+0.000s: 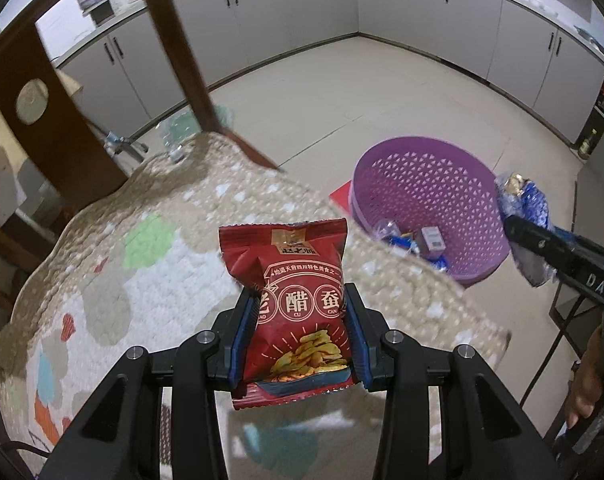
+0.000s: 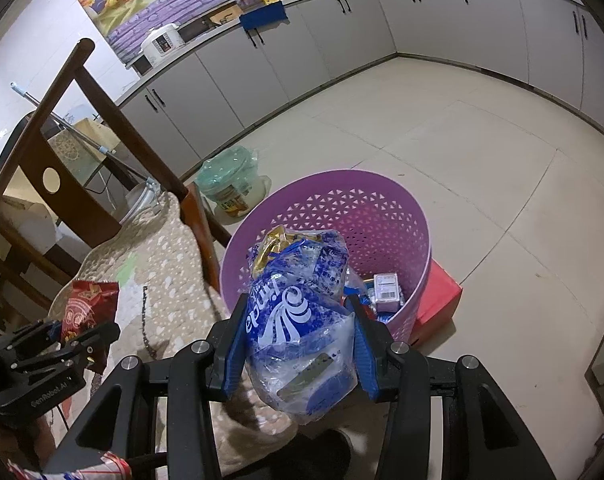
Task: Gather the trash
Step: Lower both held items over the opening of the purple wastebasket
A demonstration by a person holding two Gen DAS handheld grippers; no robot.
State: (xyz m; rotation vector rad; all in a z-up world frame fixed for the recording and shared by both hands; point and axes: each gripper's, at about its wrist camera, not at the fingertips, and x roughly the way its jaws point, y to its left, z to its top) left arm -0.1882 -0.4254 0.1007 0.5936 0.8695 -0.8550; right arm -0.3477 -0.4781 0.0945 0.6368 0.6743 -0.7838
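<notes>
A red snack packet [image 1: 302,304] is pinched upright in the left gripper [image 1: 302,312] above the quilted chair cushion [image 1: 142,240]. The right gripper [image 2: 298,340] clamps a crumpled blue plastic bag [image 2: 298,320] over the purple basket [image 2: 402,216].

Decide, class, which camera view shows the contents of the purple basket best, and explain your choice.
The right wrist view: it looks down into the purple basket, showing a small labelled box and wrappers at the bottom, though the blue-and-clear plastic bag hides part. The left wrist view shows the basket farther off and blurred.
</notes>
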